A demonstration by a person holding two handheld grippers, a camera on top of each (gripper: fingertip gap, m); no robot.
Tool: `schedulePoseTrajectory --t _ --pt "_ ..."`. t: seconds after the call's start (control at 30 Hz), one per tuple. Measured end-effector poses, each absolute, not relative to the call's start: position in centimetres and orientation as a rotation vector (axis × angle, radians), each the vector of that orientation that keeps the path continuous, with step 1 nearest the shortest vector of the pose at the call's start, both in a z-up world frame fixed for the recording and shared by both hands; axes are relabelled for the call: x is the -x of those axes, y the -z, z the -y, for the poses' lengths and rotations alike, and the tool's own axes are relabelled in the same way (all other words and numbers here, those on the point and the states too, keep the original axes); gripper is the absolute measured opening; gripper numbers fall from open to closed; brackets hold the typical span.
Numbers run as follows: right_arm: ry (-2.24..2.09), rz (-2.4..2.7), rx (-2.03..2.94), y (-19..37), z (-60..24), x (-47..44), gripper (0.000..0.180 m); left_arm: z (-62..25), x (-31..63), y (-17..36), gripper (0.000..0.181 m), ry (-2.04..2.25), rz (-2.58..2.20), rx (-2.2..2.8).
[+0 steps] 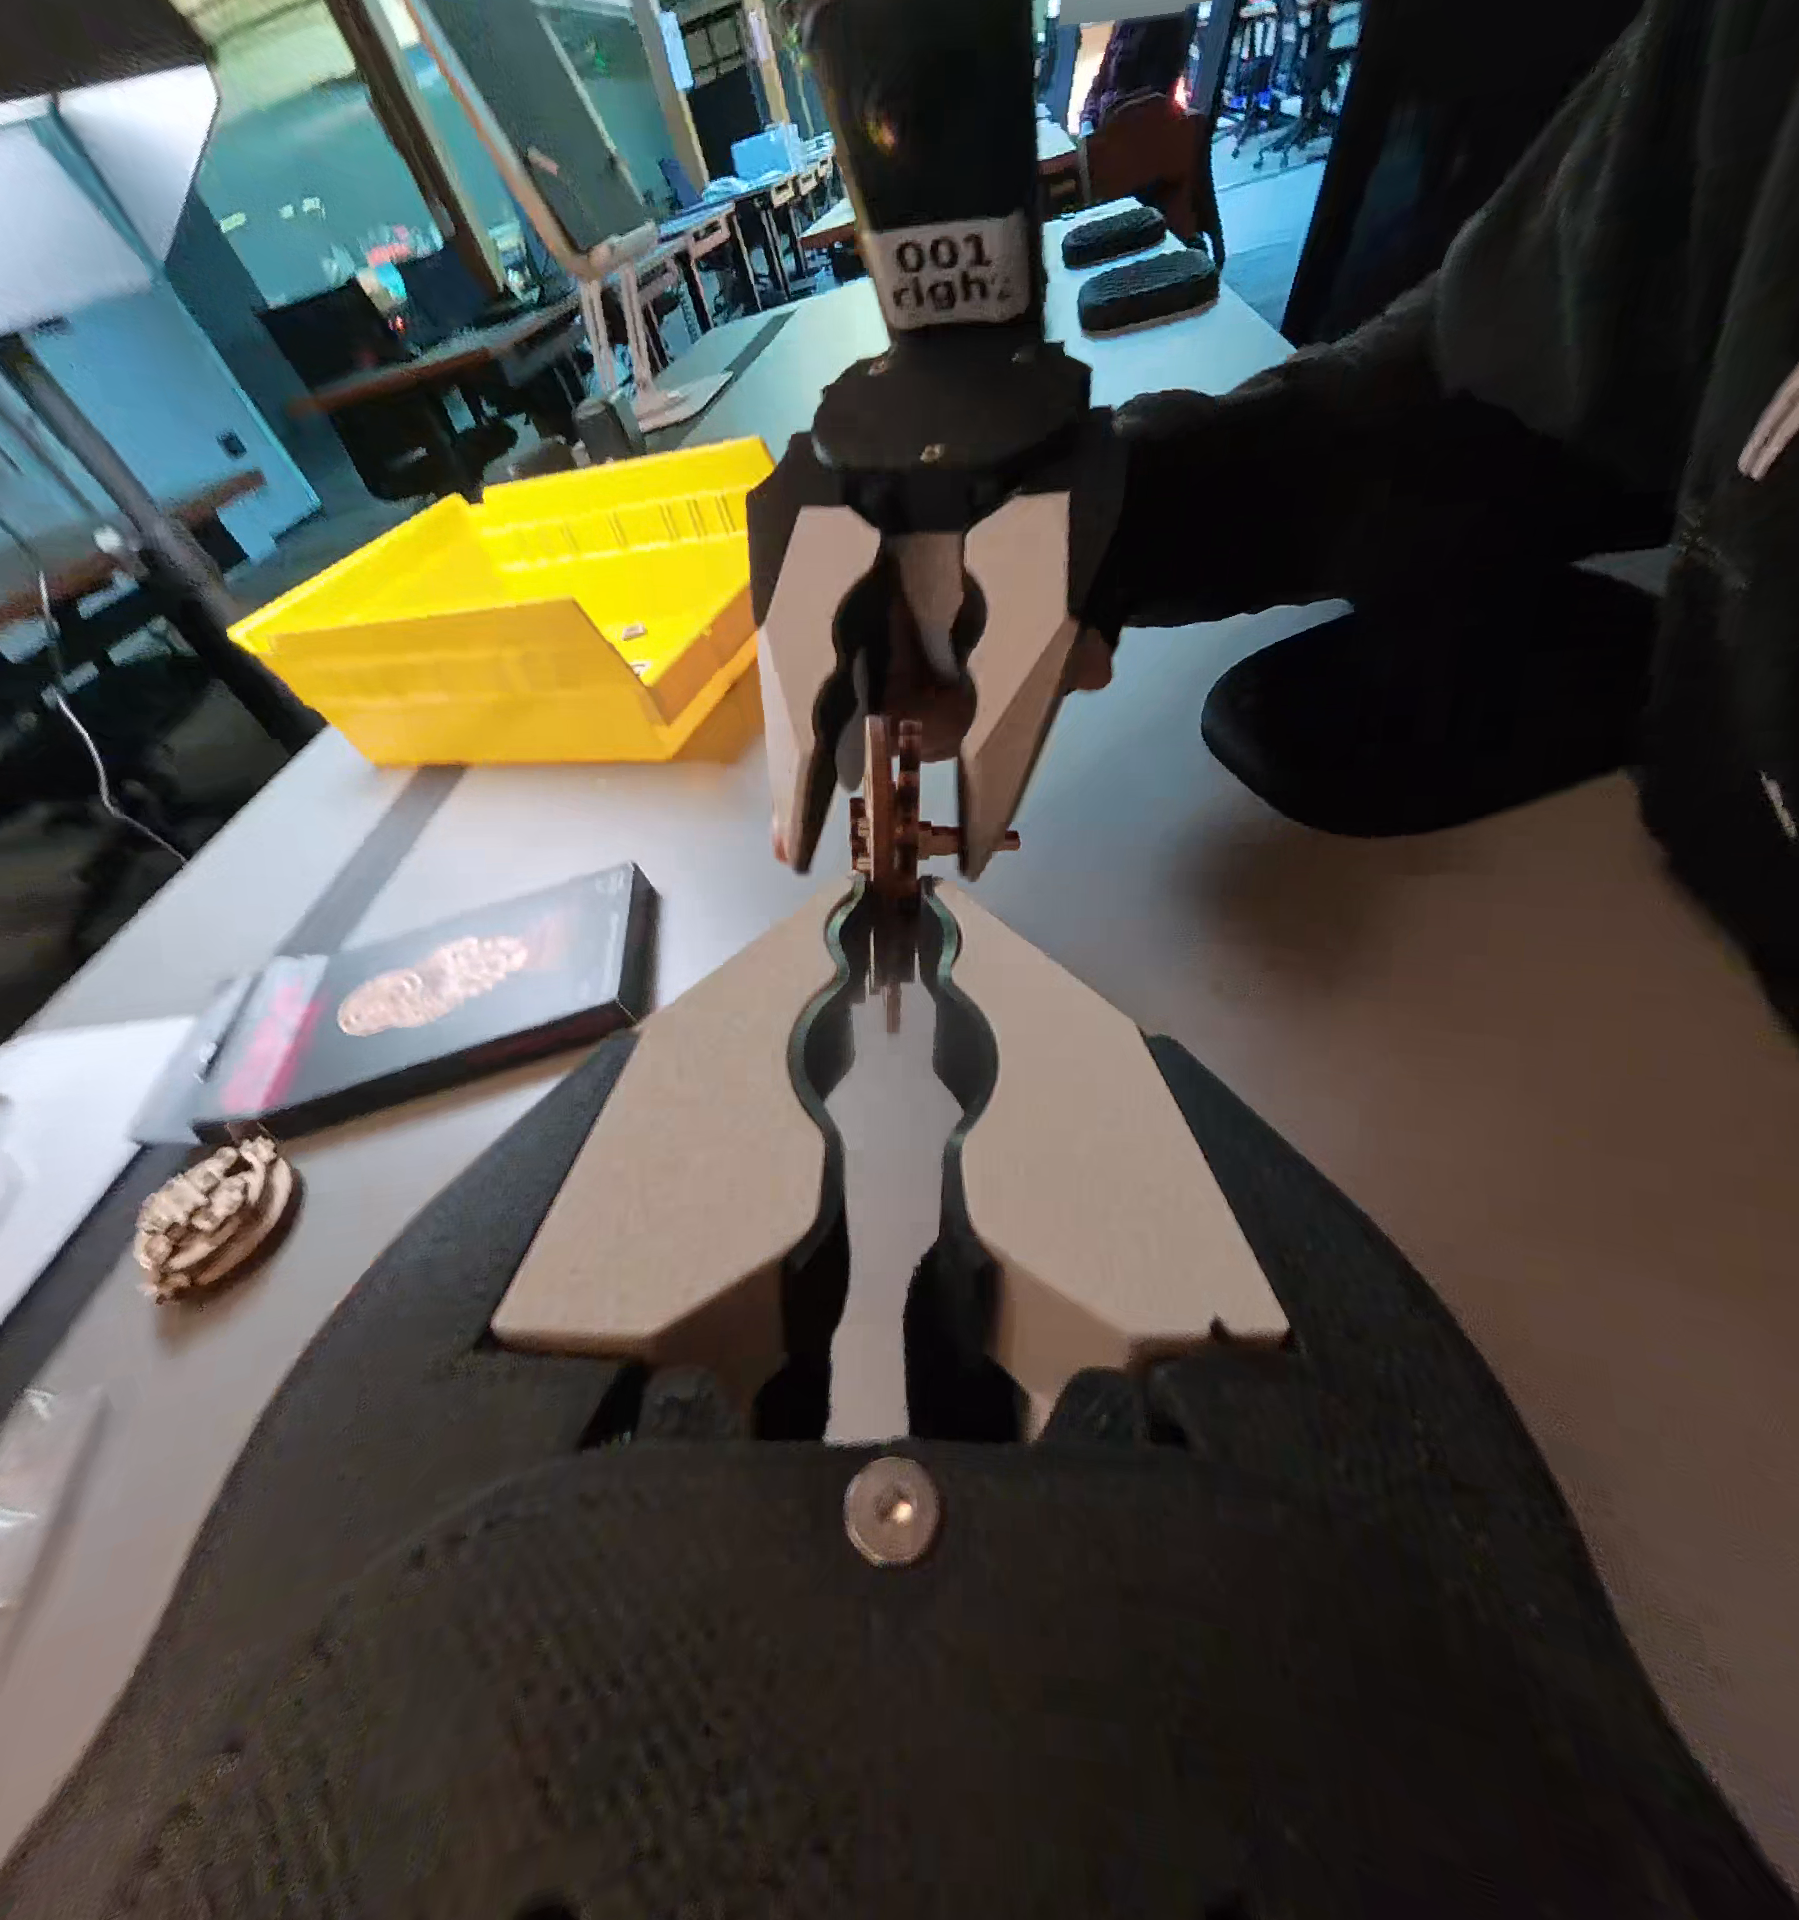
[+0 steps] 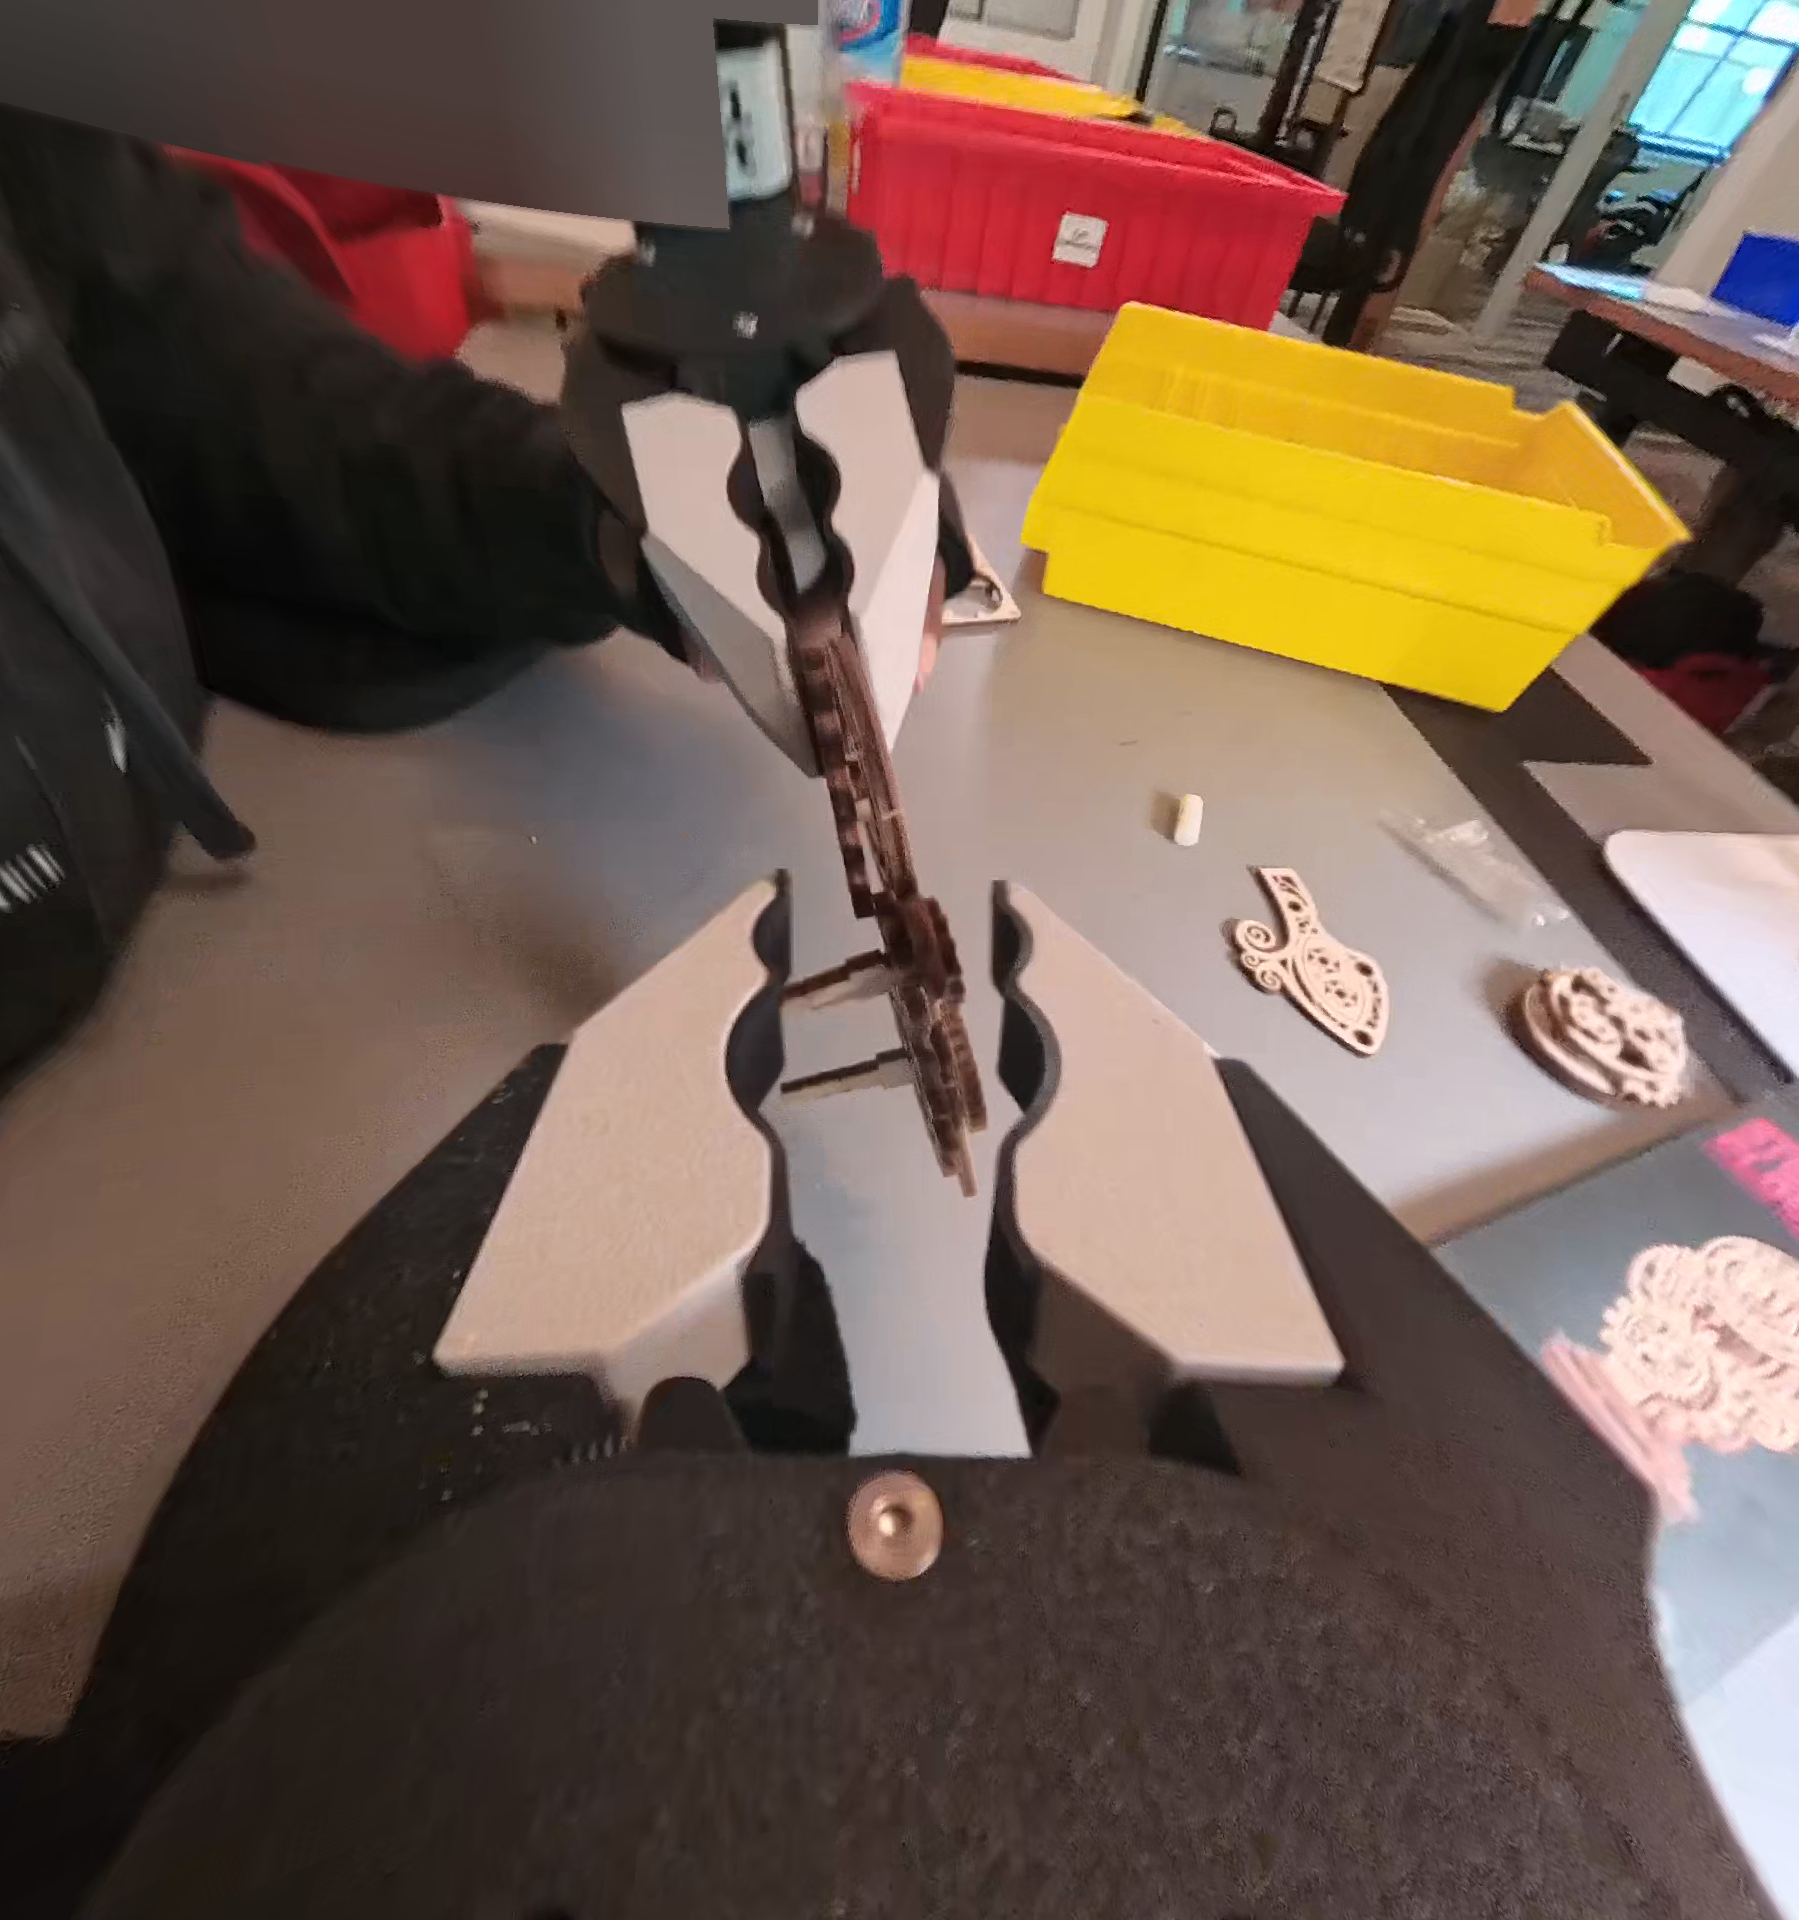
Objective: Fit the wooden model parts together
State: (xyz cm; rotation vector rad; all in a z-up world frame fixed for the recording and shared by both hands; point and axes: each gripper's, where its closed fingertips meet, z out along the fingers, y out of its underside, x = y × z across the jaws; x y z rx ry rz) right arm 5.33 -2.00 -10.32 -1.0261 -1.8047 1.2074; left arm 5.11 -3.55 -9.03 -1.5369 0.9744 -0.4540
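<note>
Facing each other above a grey table (image 1: 1342,1039), the two grippers meet at a wooden gear assembly (image 1: 890,821).

Left wrist view: the left gripper (image 1: 890,899) pinches the lower edge of the assembly, its tips nearly closed on the wood. The right gripper (image 1: 890,857) descends from above, held by a gloved hand (image 1: 1238,509); its fingers stand apart around the assembly, and whether they touch it is hard to tell. A yellow bin (image 1: 521,634), a dark box (image 1: 438,997) and a second gear piece (image 1: 214,1231) lie to the left. The image edge cuts off a clear bag.

Right wrist view: the right gripper (image 2: 890,904) is open, with the assembly (image 2: 926,1029) between its fingers but no visible contact. The left gripper (image 2: 833,717) clamps the assembly's far end, partly hidden. A flat ornate wooden part (image 2: 1310,966), a small white peg (image 2: 1181,814) and the gear piece (image 2: 1601,1029) rest on the table; red bins (image 2: 1071,197) stand behind.
</note>
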Motion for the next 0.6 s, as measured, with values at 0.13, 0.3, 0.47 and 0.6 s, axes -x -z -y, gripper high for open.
schedulePoseTrajectory --t 0.13,0.3,0.47,0.6 --pt "-1.136 1.81 0.826 9.6 3.4 -5.2 0.014 4.6 -5.3 8.8 0.007 0.402 -1.05 1.48" --pt "-0.909 1.798 0.653 9.8 3.8 -5.3 0.013 4.8 -5.2 9.3 0.008 0.373 -1.07 1.476" --pt "-0.783 1.78 0.572 9.7 4.1 -5.4 0.012 5.2 -5.3 9.2 0.011 0.361 -1.094 1.47" --pt "-0.687 1.777 0.494 9.5 4.6 -5.5 0.013 5.7 -5.3 9.2 0.01 0.292 -1.149 1.446"
